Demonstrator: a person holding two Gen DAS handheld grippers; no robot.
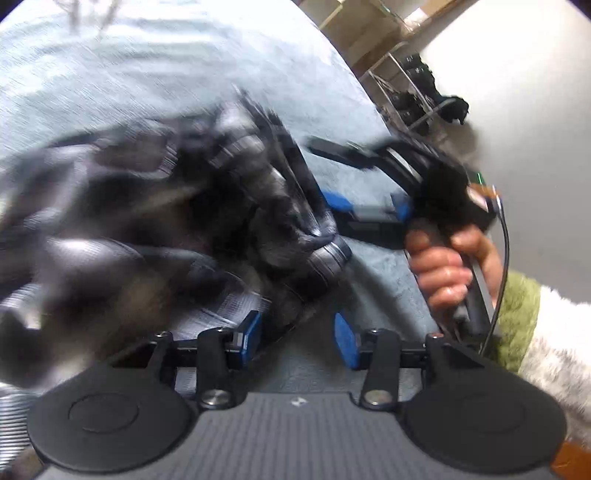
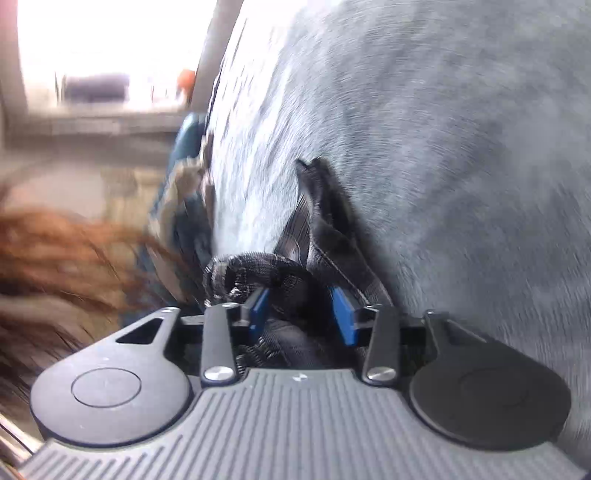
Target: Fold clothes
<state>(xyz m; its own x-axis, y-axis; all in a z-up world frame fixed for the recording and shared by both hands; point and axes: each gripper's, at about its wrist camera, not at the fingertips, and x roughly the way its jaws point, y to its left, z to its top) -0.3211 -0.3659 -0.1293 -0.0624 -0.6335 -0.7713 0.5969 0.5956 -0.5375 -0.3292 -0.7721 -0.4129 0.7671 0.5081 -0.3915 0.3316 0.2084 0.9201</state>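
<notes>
A dark grey plaid garment (image 1: 177,221) lies crumpled and blurred on a light blue-grey bed cover (image 1: 166,74). My left gripper (image 1: 298,334) hovers at its near edge with the blue pads (image 1: 251,328) apart; a dark fold runs loosely between them, unpinched. A person's hand (image 1: 439,266) holds my right gripper (image 1: 369,205) just right of the garment. In the right wrist view, the right gripper (image 2: 301,312) stands open with a bunched part of the garment (image 2: 280,273) between its pads (image 2: 343,317), resting on the bed cover (image 2: 443,147).
A metal rack with dark items (image 1: 417,96) and cardboard boxes (image 1: 369,33) stand beyond the bed by a white wall. A green and white fluffy sleeve (image 1: 535,325) enters at right. A bright window (image 2: 92,55), the person's hair (image 2: 55,251) and a blue patterned cloth (image 2: 184,192) lie left of the bed.
</notes>
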